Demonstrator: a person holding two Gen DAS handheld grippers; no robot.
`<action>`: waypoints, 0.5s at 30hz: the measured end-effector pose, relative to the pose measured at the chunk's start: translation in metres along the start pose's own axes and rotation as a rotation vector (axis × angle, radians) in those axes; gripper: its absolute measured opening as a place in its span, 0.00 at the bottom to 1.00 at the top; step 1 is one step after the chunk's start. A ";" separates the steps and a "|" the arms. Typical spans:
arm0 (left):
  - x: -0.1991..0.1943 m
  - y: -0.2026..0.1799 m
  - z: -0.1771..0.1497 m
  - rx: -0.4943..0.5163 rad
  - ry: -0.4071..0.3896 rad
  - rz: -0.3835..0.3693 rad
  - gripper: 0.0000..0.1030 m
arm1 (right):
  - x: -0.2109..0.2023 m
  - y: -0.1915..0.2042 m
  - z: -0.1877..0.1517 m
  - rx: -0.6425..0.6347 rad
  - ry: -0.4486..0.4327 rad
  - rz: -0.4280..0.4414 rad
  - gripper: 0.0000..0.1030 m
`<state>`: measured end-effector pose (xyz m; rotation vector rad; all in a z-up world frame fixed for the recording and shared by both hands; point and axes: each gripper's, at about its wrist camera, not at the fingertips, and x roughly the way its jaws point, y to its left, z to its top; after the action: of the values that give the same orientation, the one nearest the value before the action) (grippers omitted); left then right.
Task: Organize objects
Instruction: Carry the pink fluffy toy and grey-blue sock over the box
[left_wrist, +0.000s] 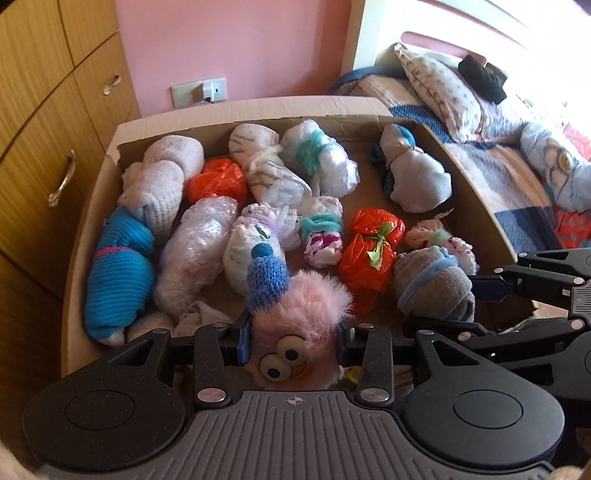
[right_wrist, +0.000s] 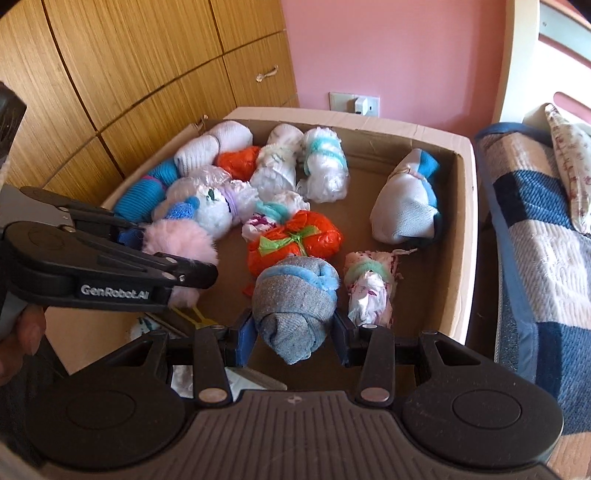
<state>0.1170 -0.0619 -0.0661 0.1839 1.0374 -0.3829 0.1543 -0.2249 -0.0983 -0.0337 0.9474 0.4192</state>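
We are looking down into a wide, shallow cardboard box (left_wrist: 96, 206) whose brown floor shows bare on the side toward the bed. Along its far and left parts lie many tied bundles: a blue knitted roll (left_wrist: 118, 280) against the left wall, a white sock bundle (left_wrist: 162, 184) beyond it, a clear plastic bundle (left_wrist: 199, 251), two orange plastic bundles (left_wrist: 369, 254), and a white-and-blue sock bundle (right_wrist: 406, 199) lying apart from the rest.

Our left tongs (left_wrist: 291, 341) are closed on a pink fluffy toy (left_wrist: 299, 314) with googly eyes and a blue knitted cap, held low over the near edge of the box; its fur bulges out past both pads. Our right tongs (right_wrist: 293, 334) are closed on a grey sock roll (right_wrist: 291, 306) banded in light blue, held just beside the near orange bundle and a small white printed bundle (right_wrist: 369, 291). The two tongs hang side by side, near each other.

Behind the box rises a pink wall (left_wrist: 229, 40) with a socket plate (left_wrist: 199, 92). To the left stands a wooden wardrobe (right_wrist: 110, 66) with small metal handles. To the right is a bed (right_wrist: 546, 229) under a blue-and-white patchwork quilt, with a flowered pillow (left_wrist: 443, 96) at its head in bright light.
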 end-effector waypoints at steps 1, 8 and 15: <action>0.003 -0.002 0.001 0.008 0.003 0.008 0.46 | 0.001 0.000 0.001 -0.008 -0.003 -0.004 0.38; 0.019 -0.005 0.012 0.034 0.013 0.034 0.46 | 0.008 -0.010 0.008 -0.092 -0.016 -0.073 0.38; 0.029 -0.002 0.029 0.017 0.007 0.052 0.46 | 0.013 -0.018 0.020 -0.124 -0.029 -0.091 0.38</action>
<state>0.1527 -0.0802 -0.0764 0.2275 1.0344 -0.3447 0.1832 -0.2327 -0.0995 -0.1820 0.8872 0.3926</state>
